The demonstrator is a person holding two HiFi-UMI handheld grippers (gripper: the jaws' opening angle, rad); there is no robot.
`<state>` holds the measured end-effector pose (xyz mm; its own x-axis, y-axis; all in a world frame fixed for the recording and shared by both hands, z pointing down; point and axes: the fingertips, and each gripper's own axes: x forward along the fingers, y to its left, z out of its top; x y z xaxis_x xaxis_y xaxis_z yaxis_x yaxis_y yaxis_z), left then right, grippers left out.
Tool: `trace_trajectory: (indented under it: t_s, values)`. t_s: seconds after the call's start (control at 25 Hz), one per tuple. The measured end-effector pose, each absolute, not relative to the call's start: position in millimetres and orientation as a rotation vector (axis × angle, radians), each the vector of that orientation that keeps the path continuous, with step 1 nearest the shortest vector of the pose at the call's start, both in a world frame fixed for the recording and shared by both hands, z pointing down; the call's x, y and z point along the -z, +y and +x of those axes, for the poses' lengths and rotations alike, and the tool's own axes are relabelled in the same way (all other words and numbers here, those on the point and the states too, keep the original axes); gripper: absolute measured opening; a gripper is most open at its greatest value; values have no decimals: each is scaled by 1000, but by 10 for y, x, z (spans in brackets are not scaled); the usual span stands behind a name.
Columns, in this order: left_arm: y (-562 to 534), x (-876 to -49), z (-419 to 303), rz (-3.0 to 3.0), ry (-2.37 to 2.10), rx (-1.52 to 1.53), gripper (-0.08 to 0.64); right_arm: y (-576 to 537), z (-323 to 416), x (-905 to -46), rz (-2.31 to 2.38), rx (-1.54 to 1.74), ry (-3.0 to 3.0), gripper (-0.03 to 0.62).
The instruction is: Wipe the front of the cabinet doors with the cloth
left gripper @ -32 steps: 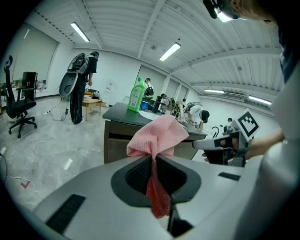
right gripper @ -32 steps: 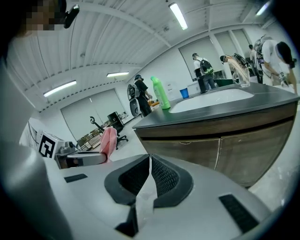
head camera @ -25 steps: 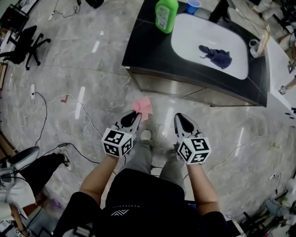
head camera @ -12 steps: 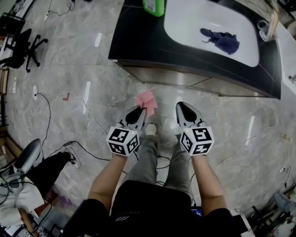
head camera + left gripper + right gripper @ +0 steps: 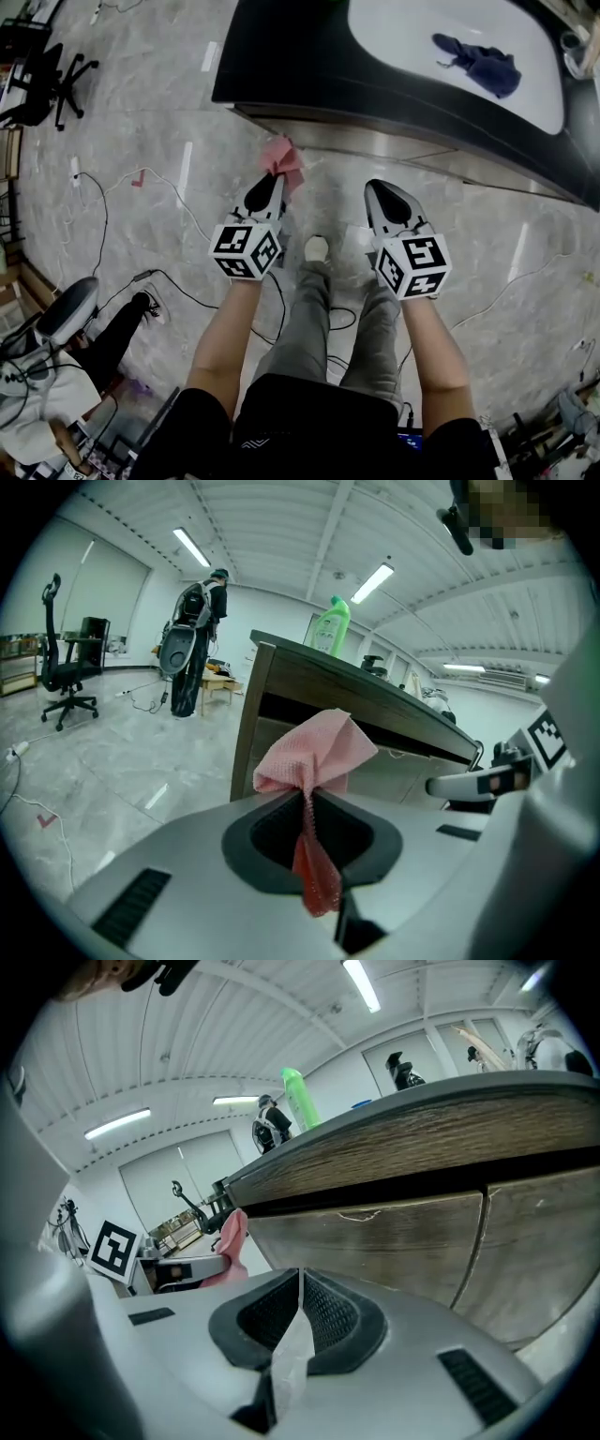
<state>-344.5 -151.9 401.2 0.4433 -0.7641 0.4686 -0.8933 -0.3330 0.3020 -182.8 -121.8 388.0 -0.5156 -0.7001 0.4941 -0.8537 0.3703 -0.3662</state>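
Before the tabletop's (image 5: 281, 56) overhang, both tools face the cabinet doors (image 5: 375, 142).
Head view: open floor (image 5: 141, 112) spreads leftward. Left gripper view: left tool (image 5: 309, 797) is clamped on the pink cloth (image 5: 314, 752), near the cabinet's corner edge. Right gripper view: right tool (image 5: 299, 1281) has its jaws pressed together; a seam divides two doors.

Seen from above, the left hand-held gripper (image 5: 273, 190) carries a pink cloth (image 5: 282, 156) at its tip, near the cabinet front (image 5: 394, 150) below the dark worktop (image 5: 281, 56), with the right hand-held gripper (image 5: 382, 194) alongside.
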Motion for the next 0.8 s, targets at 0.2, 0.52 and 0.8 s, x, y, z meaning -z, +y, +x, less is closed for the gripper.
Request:
trace_trajectory:
  t_s: [0.2, 0.52, 0.8]
  values:
    - [-1797, -4134, -3560, 2134, -1406, -309, 32, -1252, -1871, -3944, 1415, -907, -2364, 40]
    - [-1841, -4304, -3338, 2151, -1351, -353, 32, -1314, -1743, -3998, 1450, -924, -2358, 40]
    - [-1766, -4352, -2803, 2187, -1285, -350, 32, -1172, -1357, -4046, 1491, -940, -2331, 40]
